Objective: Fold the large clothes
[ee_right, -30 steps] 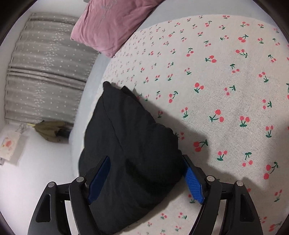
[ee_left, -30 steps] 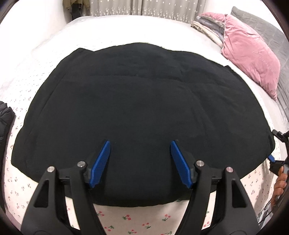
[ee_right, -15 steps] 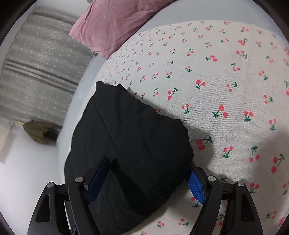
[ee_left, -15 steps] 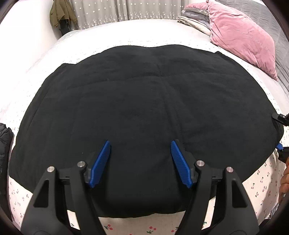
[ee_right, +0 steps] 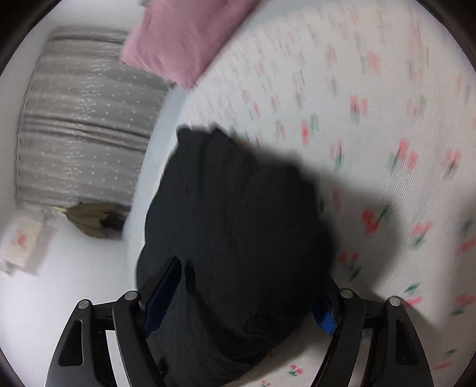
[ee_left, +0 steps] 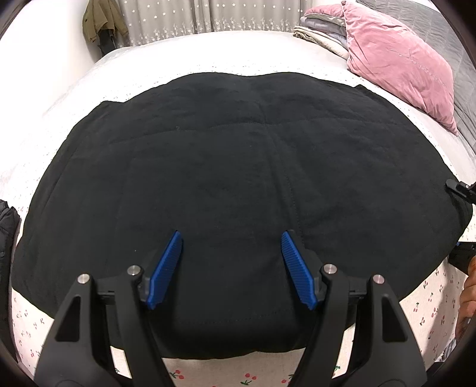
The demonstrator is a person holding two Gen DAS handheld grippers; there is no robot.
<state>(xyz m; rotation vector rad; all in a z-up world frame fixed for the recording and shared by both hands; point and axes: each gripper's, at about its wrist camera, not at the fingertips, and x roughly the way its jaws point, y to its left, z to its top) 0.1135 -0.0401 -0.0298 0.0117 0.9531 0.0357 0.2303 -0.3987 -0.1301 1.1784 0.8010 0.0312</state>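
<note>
Two grippers are showing, the left gripper (ee_left: 232, 256) and the right gripper (ee_right: 251, 293). One black garment (ee_left: 238, 184) is lying on one cherry-print sheet (ee_left: 428, 300). One pink pillow (ee_left: 398, 65), one stack of folded bedding (ee_left: 321, 31) and one olive coat (ee_left: 101, 22) are sitting beyond.

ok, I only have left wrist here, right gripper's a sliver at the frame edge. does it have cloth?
Observer: Yes. A bunched corner of the black garment fills the gap between the right gripper fingers, and the jaws have just been closing.
Operator: Pinched yet?
Observer: Can't tell. The cloth covers most of one pad, and the right wrist view is blurred.
Operator: What's under that corner?
Observer: The cherry-print sheet, with the bunch's shadow falling across it.
</note>
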